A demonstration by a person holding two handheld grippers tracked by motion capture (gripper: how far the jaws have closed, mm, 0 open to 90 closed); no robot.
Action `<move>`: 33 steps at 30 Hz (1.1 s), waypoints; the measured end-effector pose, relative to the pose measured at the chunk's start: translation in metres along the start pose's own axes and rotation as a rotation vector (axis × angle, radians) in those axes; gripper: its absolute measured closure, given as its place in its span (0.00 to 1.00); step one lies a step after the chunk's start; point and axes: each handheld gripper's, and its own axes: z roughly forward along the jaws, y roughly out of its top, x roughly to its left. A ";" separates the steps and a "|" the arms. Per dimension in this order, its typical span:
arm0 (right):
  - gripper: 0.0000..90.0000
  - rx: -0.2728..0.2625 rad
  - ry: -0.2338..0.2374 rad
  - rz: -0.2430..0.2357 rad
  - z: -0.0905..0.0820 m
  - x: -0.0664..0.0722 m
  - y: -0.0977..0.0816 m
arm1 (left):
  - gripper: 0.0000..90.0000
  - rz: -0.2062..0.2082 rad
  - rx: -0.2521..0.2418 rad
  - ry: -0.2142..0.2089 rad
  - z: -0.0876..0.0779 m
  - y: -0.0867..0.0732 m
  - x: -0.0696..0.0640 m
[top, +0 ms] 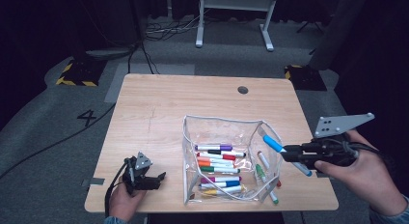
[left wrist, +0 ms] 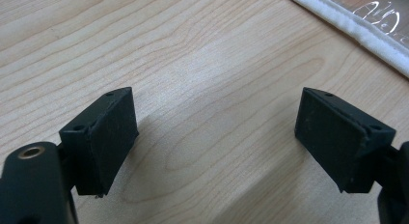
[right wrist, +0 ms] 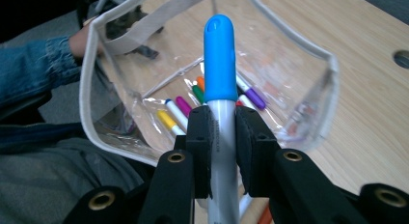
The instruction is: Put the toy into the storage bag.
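The wooden desk [top: 159, 108] is carrying a clear pouch [top: 226, 159] of markers. At the pouch's right rim, the right gripper [right wrist: 223, 137] is clamping a blue-capped marker [right wrist: 219, 64], probably mid-transfer into the pouch. Left of the pouch, the left gripper [left wrist: 214, 137] is resting wide open, empty. Next: aim inside, release.

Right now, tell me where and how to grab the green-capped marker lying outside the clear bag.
Grip the green-capped marker on its white barrel, mid-length, coming straight down from above with the jaws across it. It lies flat against the clear bag's right wall, so a side approach looks blocked there.
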 end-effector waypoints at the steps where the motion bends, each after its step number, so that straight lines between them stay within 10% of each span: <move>1: 0.86 0.007 0.017 -0.010 0.004 0.003 0.003 | 0.17 0.000 0.000 0.000 0.000 0.000 0.000; 16: 0.85 0.149 0.147 -0.187 0.075 0.025 0.042 | 0.17 0.000 0.000 -0.001 0.000 0.000 0.000; 33: 0.85 0.342 0.231 -0.283 0.152 0.038 0.051 | 0.17 0.006 0.004 -0.002 0.000 0.001 0.001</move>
